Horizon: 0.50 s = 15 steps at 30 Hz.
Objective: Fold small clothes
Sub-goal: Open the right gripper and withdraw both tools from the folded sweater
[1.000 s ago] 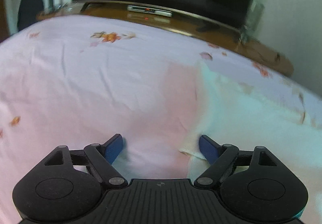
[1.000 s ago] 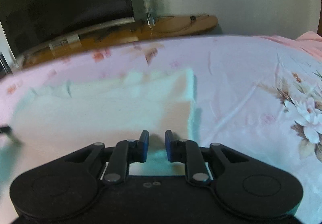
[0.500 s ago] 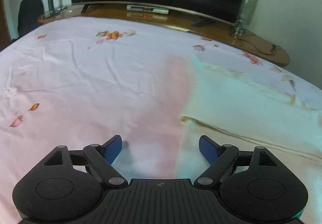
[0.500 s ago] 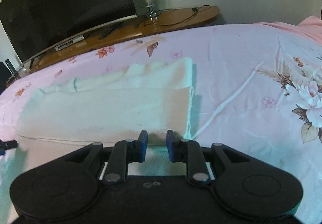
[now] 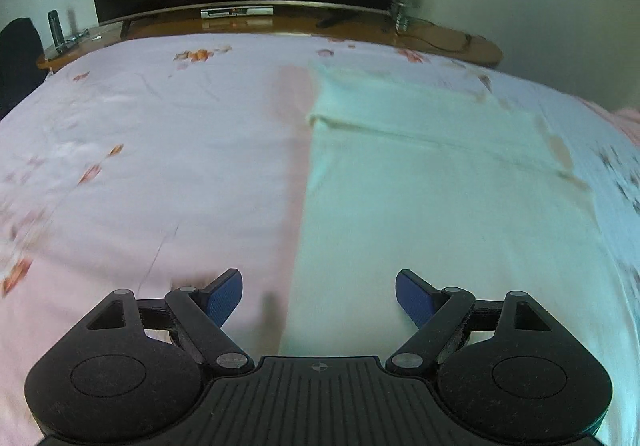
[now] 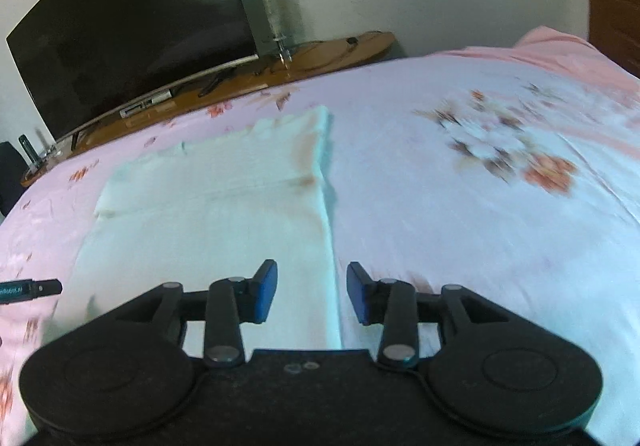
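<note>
Both our grippers have drawn back; the right gripper (image 6: 312, 292) has just been opening, empty, the left gripper (image 5: 319, 296) gapes wide. The pale cream folded knit garment (image 5: 436, 181) lies flat mid-bed on the pink floral sheet (image 5: 160, 173).

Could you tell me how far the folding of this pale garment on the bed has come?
One fold looks done: the pale garment lies flat on the floral bedsheet with its far part doubled over, a crease running across it. Nothing is in hand: the left gripper is open above the garment's left edge, and the right gripper, its jaws just opening, is empty over the right edge. Any further folds are not yet made.
</note>
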Motion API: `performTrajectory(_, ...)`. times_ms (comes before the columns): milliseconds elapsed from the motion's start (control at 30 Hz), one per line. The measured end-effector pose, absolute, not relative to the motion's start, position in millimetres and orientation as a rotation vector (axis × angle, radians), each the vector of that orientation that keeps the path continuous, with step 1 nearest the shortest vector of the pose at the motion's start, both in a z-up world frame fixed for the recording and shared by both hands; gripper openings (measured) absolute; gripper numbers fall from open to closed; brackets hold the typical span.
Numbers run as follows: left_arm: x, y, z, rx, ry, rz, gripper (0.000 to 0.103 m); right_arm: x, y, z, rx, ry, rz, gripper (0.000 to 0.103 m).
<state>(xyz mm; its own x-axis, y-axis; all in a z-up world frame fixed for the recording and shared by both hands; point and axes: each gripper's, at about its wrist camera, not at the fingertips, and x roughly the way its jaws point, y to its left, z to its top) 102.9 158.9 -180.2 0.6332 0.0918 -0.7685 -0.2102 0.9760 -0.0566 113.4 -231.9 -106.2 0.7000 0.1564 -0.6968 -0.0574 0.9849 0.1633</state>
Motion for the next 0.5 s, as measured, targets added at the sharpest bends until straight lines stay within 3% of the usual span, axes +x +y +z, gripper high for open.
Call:
performTrajectory(167,49.3,148.0,-177.1,-0.118,0.896,0.125,0.084,43.4,-244.4,-104.9,0.127,0.807,0.072,0.049)
performTrajectory(500,-27.7,159.8,-193.8,-0.201,0.978,0.099,0.084,-30.4,-248.2,-124.7,0.168,0.857,0.067,0.05)
